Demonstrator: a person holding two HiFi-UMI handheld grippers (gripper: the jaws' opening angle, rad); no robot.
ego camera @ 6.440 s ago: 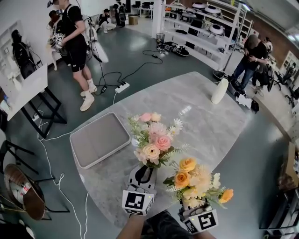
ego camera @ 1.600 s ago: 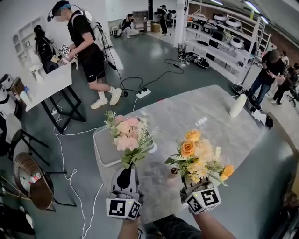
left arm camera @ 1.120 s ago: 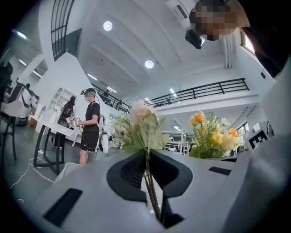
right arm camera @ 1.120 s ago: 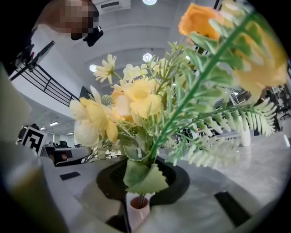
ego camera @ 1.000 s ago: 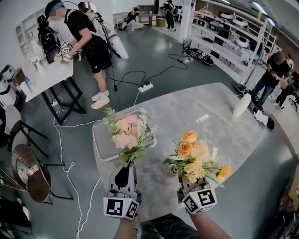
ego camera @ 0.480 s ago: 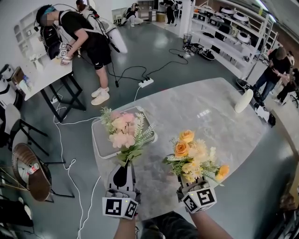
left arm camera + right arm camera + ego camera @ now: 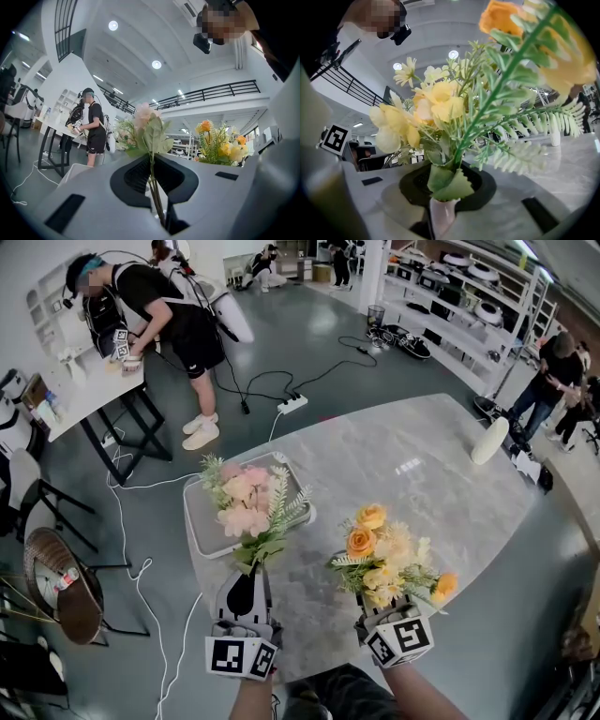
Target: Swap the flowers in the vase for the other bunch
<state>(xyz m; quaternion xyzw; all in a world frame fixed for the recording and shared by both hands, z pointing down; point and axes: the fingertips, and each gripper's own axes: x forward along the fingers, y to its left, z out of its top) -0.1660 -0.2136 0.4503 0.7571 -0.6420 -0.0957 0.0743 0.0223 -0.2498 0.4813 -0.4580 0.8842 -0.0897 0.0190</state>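
One marble counter (image 7: 422, 474) fills mid-frame, one grey tray (image 7: 202, 521) at its left. Two bunches, lower centre: the pink bunch (image 7: 248, 507), stems pinched in the closed left hand-held gripper (image 7: 249, 577); the orange bunch (image 7: 389, 559) in one pale vase (image 7: 440, 216), clamped by the right hand-held gripper (image 7: 380, 612).

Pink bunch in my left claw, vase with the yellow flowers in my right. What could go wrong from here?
1. Both claws are full: the left claw holds the pink bunch by its thin stems, and the right claw grips the vase with the yellow bunch in it. Nothing is free to pull the yellow bunch out.
2. Held so low, the top-heavy pink bunch could swing or slip.
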